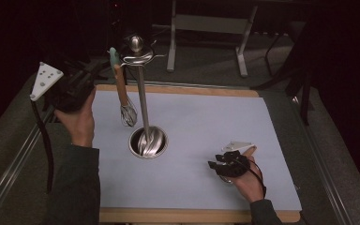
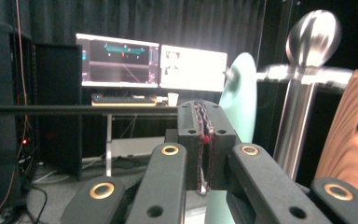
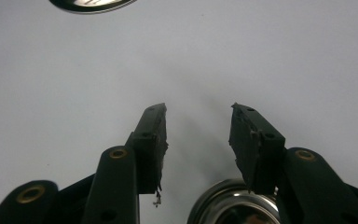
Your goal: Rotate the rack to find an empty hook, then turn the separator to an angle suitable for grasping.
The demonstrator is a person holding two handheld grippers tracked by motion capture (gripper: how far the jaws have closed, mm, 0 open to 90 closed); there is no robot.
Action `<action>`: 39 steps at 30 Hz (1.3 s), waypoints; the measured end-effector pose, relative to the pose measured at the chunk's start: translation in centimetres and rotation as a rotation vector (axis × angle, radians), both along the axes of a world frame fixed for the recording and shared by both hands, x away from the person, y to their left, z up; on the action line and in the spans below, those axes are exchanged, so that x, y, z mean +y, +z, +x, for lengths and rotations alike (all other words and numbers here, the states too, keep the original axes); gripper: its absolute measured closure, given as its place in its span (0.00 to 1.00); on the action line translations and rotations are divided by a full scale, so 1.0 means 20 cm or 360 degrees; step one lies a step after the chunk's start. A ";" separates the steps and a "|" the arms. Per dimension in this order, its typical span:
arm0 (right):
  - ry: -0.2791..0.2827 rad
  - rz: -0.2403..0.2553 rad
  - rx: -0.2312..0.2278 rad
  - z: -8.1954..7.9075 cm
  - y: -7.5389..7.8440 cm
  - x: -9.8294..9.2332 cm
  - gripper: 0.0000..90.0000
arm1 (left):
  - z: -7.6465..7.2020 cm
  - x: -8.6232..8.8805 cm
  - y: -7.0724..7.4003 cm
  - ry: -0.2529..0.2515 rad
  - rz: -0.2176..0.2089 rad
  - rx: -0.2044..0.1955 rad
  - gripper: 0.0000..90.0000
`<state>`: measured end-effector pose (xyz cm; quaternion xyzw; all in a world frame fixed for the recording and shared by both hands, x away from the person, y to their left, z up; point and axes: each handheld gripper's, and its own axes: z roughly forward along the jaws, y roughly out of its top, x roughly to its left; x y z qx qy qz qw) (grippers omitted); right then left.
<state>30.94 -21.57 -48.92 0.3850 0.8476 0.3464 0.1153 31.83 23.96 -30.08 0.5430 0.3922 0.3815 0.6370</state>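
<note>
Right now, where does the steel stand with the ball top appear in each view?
High view: stand at centre, upright on the white mat.
Left gripper view: its ball top and pole, upper right.
Right gripper view: its base rim, top edge, left of centre.
Shared landmark: the wooden whisk handle beside the pole, high and left gripper views.

Lab / recording setup, not a home. Two lit computer monitors (image 2: 151, 62) w/ keyboard (image 2: 123, 99) on a desk in back, dark curtains all round, metal-legged stand (image 1: 209, 35) on grey carpet, wood-edged bench (image 1: 192, 215) covered w/ plain white sheet.
</note>
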 end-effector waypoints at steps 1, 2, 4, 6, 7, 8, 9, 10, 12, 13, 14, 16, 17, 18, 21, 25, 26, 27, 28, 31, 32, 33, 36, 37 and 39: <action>-0.0005 0.0004 0.0004 0.00 0.00 -0.01 0.62 | 0.00 0.01 -0.01 0.0002 -0.0004 0.0010 0.97; -0.0008 0.0004 0.0004 0.00 0.00 -0.01 0.62 | 0.00 0.01 -0.02 0.0002 -0.0009 0.0021 0.97; -0.0016 0.0006 -0.0002 0.00 0.01 -0.02 0.62 | 0.01 0.03 -0.05 0.0008 -0.0007 0.0046 0.97; -0.0019 0.0011 -0.0005 0.00 0.01 -0.02 0.62 | 0.02 0.04 -0.07 0.0016 0.0000 0.0078 0.96; -0.0023 0.0013 -0.0002 0.00 0.01 -0.02 0.62 | 0.02 0.04 -0.08 0.0019 0.0002 0.0086 0.96; -0.0023 0.0012 -0.0005 0.00 0.01 -0.02 0.62 | 0.02 0.04 -0.09 0.0022 0.0004 0.0097 0.96; -0.0023 0.0012 -0.0005 0.00 0.01 -0.03 0.62 | 0.02 0.05 -0.10 0.0025 0.0000 0.0106 0.95; -0.0025 0.0013 -0.0003 0.00 0.01 -0.03 0.62 | 0.02 0.05 -0.11 0.0027 0.0002 0.0119 0.95; -0.0027 0.0016 -0.0006 0.00 0.01 -0.03 0.62 | 0.02 0.06 -0.14 0.0034 0.0009 0.0135 0.95; -0.0029 0.0018 -0.0009 0.00 0.02 -0.04 0.62 | 0.02 0.06 -0.15 0.0037 0.0010 0.0143 0.94; -0.0033 0.0022 -0.0008 0.00 0.02 -0.04 0.62 | 0.02 0.06 -0.17 0.0038 0.0008 0.0156 0.94; -0.0042 0.0030 -0.0013 0.00 0.02 -0.05 0.62 | 0.02 0.07 -0.20 0.0042 0.0009 0.0177 0.94; -0.0047 0.0034 -0.0010 0.00 0.02 -0.06 0.62 | 0.02 0.07 -0.21 0.0042 0.0007 0.0186 0.94; -0.0052 0.0033 -0.0013 0.00 0.02 -0.06 0.62 | 0.02 0.08 -0.23 0.0046 0.0008 0.0199 0.94; -0.0070 0.0046 -0.0016 0.00 0.03 -0.08 0.62 | 0.02 0.09 -0.28 0.0050 0.0007 0.0233 0.93; -0.0092 0.0064 -0.0019 0.00 0.04 -0.11 0.62 | 0.01 0.10 -0.34 0.0052 0.0006 0.0274 0.93; -0.0096 0.0063 -0.0022 0.00 0.04 -0.12 0.62 | 0.01 0.10 -0.36 0.0055 0.0011 0.0285 0.92; -0.0105 0.0068 -0.0018 0.00 0.04 -0.12 0.62 | 0.01 0.10 -0.37 0.0062 0.0021 0.0297 0.92; -0.0108 0.0071 -0.0018 0.00 0.04 -0.12 0.62 | 0.01 0.10 -0.39 0.0065 0.0028 0.0311 0.92; -0.0118 0.0080 -0.0022 0.01 0.04 -0.14 0.62 | 0.01 0.10 -0.44 0.0060 0.0036 0.0342 0.92; -0.0122 0.0081 -0.0023 0.01 0.05 -0.14 0.62 | 0.01 0.10 -0.45 0.0062 0.0043 0.0358 0.92; -0.0126 0.0083 -0.0024 0.01 0.05 -0.15 0.62 | 0.01 0.09 -0.47 0.0061 0.0054 0.0370 0.91; -0.0138 0.0087 -0.0023 0.01 0.05 -0.16 0.62 | -0.01 0.07 -0.53 0.0054 0.0073 0.0406 0.89; -0.0140 0.0087 -0.0019 0.01 0.05 -0.16 0.62 | -0.01 0.06 -0.56 0.0048 0.0083 0.0424 0.89; -0.0140 0.0088 -0.0018 0.01 0.05 -0.16 0.62 | -0.02 0.05 -0.60 0.0055 0.0087 0.0448 0.88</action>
